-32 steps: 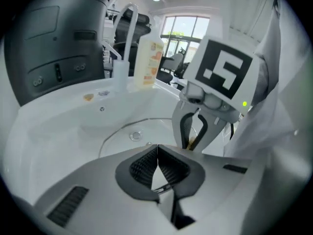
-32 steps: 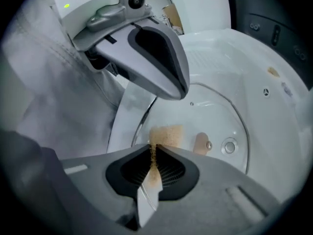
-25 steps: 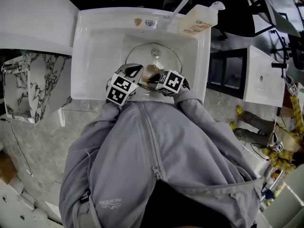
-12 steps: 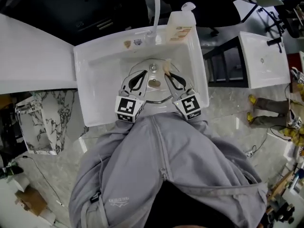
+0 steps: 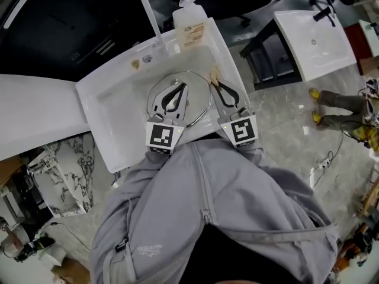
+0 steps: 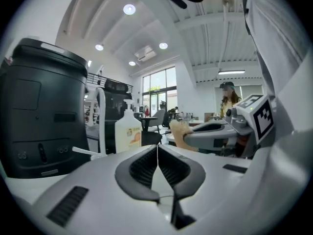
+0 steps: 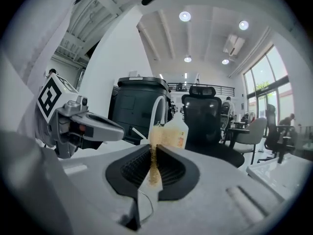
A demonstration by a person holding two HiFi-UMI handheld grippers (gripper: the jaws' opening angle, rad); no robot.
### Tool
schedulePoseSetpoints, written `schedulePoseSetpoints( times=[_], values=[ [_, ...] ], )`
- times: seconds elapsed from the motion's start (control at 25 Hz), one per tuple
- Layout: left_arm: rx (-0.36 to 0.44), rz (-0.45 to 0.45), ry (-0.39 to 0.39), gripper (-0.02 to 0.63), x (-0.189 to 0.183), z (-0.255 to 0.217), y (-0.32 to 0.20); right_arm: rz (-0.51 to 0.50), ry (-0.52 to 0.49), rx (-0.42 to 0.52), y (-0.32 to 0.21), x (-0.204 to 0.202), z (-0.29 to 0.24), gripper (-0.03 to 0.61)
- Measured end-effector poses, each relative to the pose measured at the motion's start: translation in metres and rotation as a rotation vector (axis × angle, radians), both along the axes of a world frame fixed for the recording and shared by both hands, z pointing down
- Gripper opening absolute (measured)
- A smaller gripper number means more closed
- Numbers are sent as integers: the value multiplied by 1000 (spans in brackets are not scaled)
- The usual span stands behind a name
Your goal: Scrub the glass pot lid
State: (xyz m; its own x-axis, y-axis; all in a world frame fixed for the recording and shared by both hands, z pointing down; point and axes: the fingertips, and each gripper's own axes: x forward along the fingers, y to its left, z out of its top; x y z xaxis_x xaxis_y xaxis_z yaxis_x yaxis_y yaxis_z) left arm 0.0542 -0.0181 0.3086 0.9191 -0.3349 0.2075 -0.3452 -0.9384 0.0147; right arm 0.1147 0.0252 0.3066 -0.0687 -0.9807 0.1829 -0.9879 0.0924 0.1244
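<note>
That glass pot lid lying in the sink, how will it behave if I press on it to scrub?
Probably slippery: the glass pot lid lies loose in the glossy sink, so it may skate sideways. It looks round with a thin metal rim, so off-centre pressure could rock it. Clear glass: likely breakable.

sink [image 5: 112,111]: white | glass pot lid [image 5: 198,99]: clear, silver rim | sponge [image 7: 156,134]: tan, speckled | soap bottle [image 5: 189,25]: cream, orange label | left tongs [image 6: 157,151], right tongs [image 7: 152,153]: light grey, black ribbed pads [image 6: 139,170] | marker cubes [image 5: 163,136]: black-white squares | hoodie [image 5: 201,206]: grey | floor [image 5: 278,117]: pale marble, grey veins
</note>
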Motion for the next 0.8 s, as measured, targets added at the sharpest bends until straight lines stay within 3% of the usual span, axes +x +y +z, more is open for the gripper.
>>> schedulePoseSetpoints(
  times=[0.24, 0.4, 0.44, 0.48, 0.52, 0.68, 0.8],
  values=[
    [-121, 226, -121, 9, 50, 56, 36, 123, -21, -37, 32, 36, 10, 29],
    [-178, 288, -236, 11, 65, 103, 50, 155, -34, -54, 46, 52, 24, 29],
    [-199, 301, -277, 35, 66, 116, 54, 161, -36, -61, 49, 54, 26, 29],
    [-223, 313, -321, 138, 67, 129, 58, 168, -38, -68, 53, 56, 29, 29],
    [-244, 323, -372, 199, 67, 142, 62, 175, -42, -74, 57, 58, 31, 29],
    [-240, 317, -593, 248, 65, 184, 74, 201, -65, -84, 69, 64, 36, 29],
    [-227, 279, -707, 270, 67, 202, 81, 210, -75, -80, 73, 66, 38, 29]
  ],
)
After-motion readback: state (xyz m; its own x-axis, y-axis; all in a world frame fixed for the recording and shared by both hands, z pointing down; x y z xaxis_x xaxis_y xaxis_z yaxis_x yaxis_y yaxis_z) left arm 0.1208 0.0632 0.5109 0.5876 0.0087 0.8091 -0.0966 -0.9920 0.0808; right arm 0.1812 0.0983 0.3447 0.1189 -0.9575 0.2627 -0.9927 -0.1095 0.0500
